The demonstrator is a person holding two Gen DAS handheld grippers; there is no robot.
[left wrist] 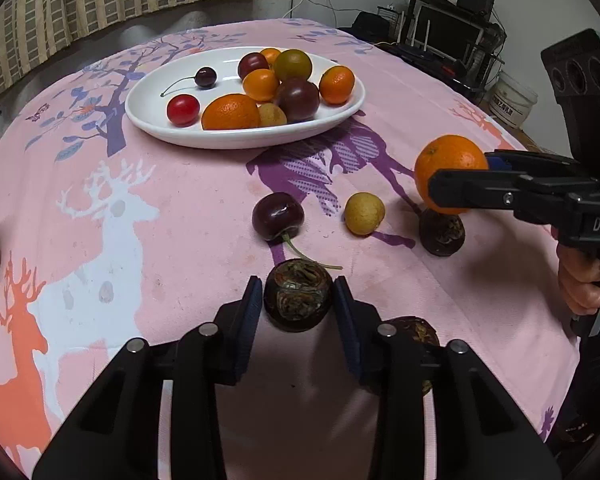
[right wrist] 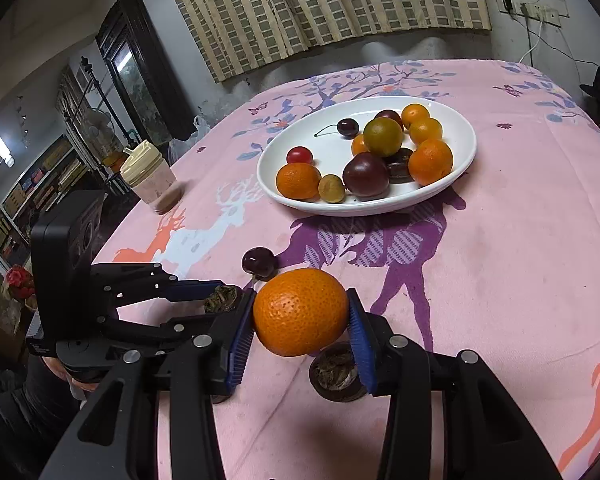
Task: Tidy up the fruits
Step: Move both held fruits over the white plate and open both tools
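Note:
A white oval plate (left wrist: 148,108) (right wrist: 276,160) holds several oranges, plums, cherries and a cherry tomato. My left gripper (left wrist: 298,300) is shut on a dark brown water chestnut (left wrist: 298,298) resting on the pink cloth; it also shows in the right wrist view (right wrist: 222,298). My right gripper (right wrist: 302,316) is shut on an orange (right wrist: 300,310) (left wrist: 448,160) and holds it above the cloth. Loose on the cloth lie a dark cherry (left wrist: 278,216) (right wrist: 258,262), a small yellow fruit (left wrist: 364,208) and a second water chestnut (left wrist: 442,234) (right wrist: 336,372) under the orange.
A third water chestnut (left wrist: 414,330) lies by my left gripper's right finger. A jar with a cream lid (right wrist: 148,178) stands at the table's left edge. A shelf with electronics (left wrist: 448,32) and a white bucket (left wrist: 512,100) stand beyond the table.

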